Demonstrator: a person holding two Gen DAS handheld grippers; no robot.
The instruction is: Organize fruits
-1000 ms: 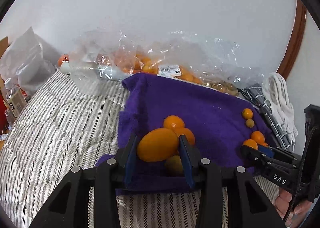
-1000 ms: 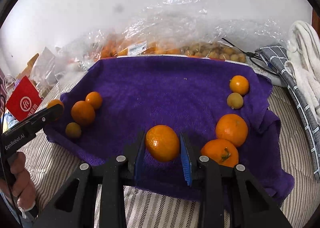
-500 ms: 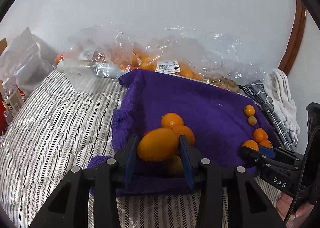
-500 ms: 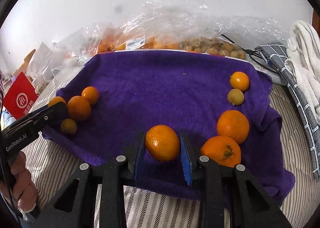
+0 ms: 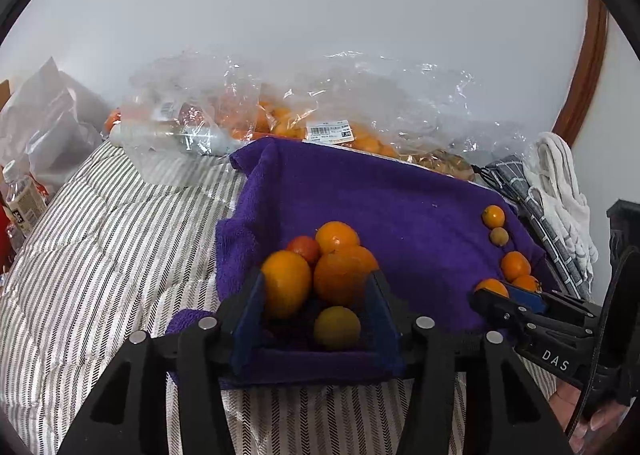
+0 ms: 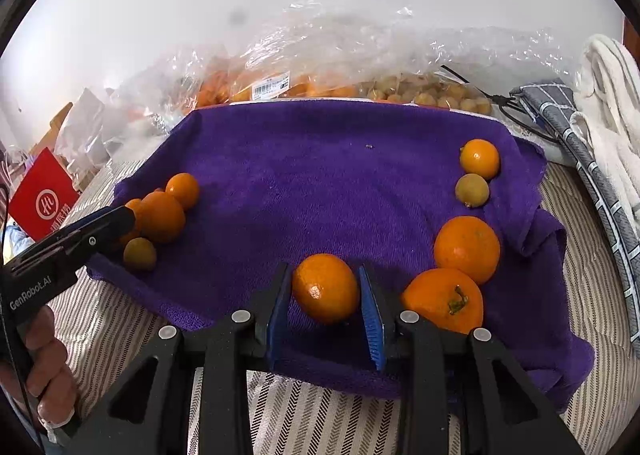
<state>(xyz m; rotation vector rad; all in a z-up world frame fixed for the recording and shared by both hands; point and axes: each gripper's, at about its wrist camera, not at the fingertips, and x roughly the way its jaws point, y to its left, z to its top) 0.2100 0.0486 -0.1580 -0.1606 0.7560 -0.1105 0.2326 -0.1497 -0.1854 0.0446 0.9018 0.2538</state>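
A purple towel (image 5: pixel 408 211) (image 6: pixel 320 175) lies on the striped bed. My left gripper (image 5: pixel 316 279) hangs over the towel's left corner. Its jaws are opening around a pile of oranges (image 5: pixel 340 279). One orange (image 5: pixel 286 283) rests by the left pad, no longer squeezed, and a small greenish fruit (image 5: pixel 337 327) lies between the fingers. My right gripper (image 6: pixel 324 271) is shut on an orange (image 6: pixel 325 289) just above the towel's near edge. To its right lie two large oranges (image 6: pixel 466 247), a small green fruit (image 6: pixel 472 190) and a small orange (image 6: pixel 479 158).
Clear plastic bags of oranges (image 5: pixel 288 123) and small yellow fruits (image 6: pixel 432 95) lie along the wall behind the towel. Folded cloths (image 6: pixel 600 127) are stacked at the right. A red card (image 6: pixel 42 203) and bottles (image 5: pixel 20 199) stand at the left. A hand (image 6: pixel 44 367) holds the left gripper's handle.
The left gripper's jaws have spread apart and let go of the oval orange, which now rests with the pile on the towel. The right gripper still holds its orange.
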